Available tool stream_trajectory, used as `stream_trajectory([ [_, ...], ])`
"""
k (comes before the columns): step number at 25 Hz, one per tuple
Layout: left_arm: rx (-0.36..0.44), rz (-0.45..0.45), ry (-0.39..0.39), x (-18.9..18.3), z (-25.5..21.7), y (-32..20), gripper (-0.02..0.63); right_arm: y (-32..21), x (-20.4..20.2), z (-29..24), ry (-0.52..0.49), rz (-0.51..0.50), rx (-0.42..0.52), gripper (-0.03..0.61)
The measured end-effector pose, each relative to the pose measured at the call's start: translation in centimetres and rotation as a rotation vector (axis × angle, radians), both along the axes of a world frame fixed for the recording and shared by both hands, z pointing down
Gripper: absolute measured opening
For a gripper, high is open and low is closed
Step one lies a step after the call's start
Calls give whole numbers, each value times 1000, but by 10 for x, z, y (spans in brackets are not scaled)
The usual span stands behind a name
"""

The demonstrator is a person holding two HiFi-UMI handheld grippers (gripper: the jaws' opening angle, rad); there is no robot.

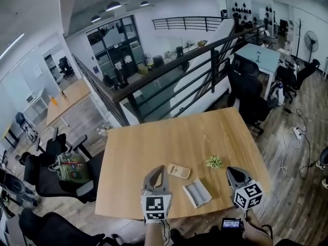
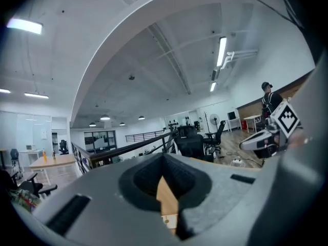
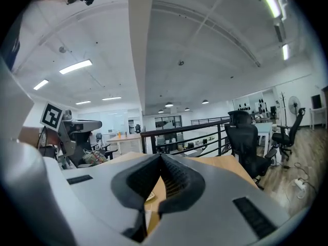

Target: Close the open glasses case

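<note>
Jaws of the left gripper (image 2: 164, 157) clenched tip to tip, nothing between them; jaws of the right gripper (image 3: 160, 158) likewise pressed together and empty. Both grippers are held over the near edge of the wooden table (image 1: 154, 142), pointing across it, one at each side; each marker cube faces the head camera. The glasses case (image 1: 197, 192) lies open on the table near that edge, between the two grippers and touching neither; its two pale halves are spread side by side, insides up. A tan, flat item with a grid of keys (image 1: 179, 171) lies just beyond the case, toward the left gripper; a small green plant (image 1: 214, 162) stands beyond the case, toward the right gripper.
</note>
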State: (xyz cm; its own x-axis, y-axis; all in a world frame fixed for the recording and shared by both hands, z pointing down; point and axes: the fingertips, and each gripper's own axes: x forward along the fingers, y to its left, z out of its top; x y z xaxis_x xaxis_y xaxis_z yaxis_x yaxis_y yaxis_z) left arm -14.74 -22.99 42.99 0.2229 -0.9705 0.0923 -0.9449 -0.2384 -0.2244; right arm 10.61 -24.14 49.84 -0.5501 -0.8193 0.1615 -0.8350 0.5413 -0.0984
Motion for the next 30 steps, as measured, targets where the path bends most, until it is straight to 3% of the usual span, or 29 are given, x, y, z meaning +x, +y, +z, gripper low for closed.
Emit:
stream_trajectory([
  [4, -20, 39, -8, -13, 7, -8, 0, -14, -18, 4, 25, -3, -1, 14],
  [7, -8, 29, 30, -26, 1, -11, 0, -17, -32, 12, 41, -16, -16, 14],
  [16, -10, 17, 43, -43, 3, -16, 0, -21, -44, 84, 106, -31, -154, 14],
  [21, -25, 14, 43, -45, 9, -11, 1, -10, -60, 174, 194, -111, -351, 14],
  [25, -38, 24, 27, -48, 13, -3, 0, 12, -77, 239, 199, -186, -539, 15],
  [29, -44, 1, 22, -57, 15, 1, 1, 19, -77, 258, 220, -180, -568, 21],
  [30, -46, -4, 21, -58, 16, 3, 0, 18, -76, 259, 230, -178, -570, 53],
])
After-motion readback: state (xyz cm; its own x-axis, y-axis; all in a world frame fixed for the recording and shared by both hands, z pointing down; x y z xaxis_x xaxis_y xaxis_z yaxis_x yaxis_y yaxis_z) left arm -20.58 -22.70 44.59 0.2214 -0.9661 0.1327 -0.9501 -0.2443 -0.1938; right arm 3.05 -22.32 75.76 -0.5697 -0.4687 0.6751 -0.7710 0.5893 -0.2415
